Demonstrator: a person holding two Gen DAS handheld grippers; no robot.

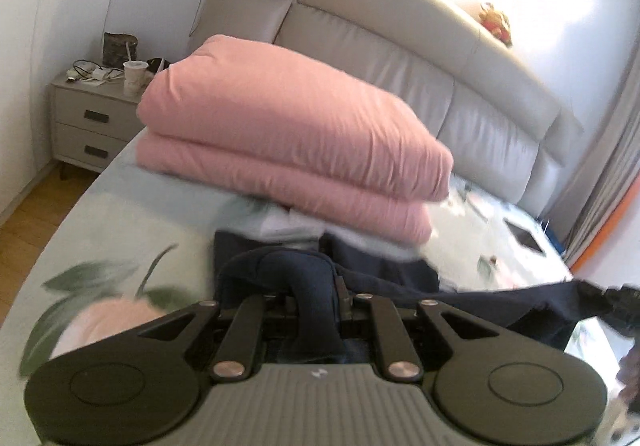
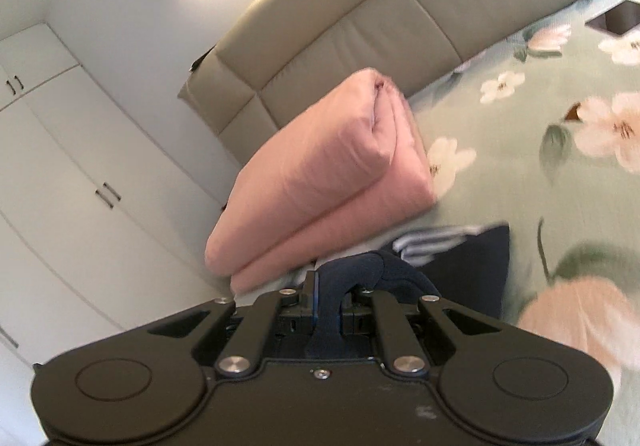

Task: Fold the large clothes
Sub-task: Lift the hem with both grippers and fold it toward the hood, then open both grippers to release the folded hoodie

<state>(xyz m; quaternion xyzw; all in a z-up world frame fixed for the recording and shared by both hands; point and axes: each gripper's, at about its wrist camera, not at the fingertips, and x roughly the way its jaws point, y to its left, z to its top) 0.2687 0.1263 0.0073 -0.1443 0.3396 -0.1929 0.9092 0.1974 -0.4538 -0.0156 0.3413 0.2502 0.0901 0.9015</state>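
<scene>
- Lying partly on the bed: a dark navy garment (image 1: 384,274), soft and limp, one stretch of it being lifted clear of the bedding and sagging in a band toward the right edge of the left wrist view.
- Bunching into a thick rounded fold where the left gripper (image 1: 316,298) is pinching it, fingers clenched tight on the cloth.
- Doing the same at the right gripper (image 2: 334,296), fingers clamped on another navy fold, so the garment is hanging between two held points — probably for carrying one edge over onto the rest to make a fold.
- Resting against a striped white-and-blue piece of cloth (image 2: 424,244) at its far side; whether part of the same garment or separate, not possible to tell.
- Sitting just behind all that: a pink quilt (image 1: 288,125), folded double, puffy and smooth, its rounded edges stacking one above the other.
- Spreading beneath everything: the bed (image 1: 120,213), covered in a pale green sheet printed with large pink-and-white blossoms and dark leaves.
- Backing the bed: a padded beige headboard (image 1: 360,25), leather-like, divided into panels.
- Standing off to the side: a grey nightstand (image 1: 88,121) with two drawers, carrying a lidded paper cup (image 1: 134,77) and cables.
</scene>
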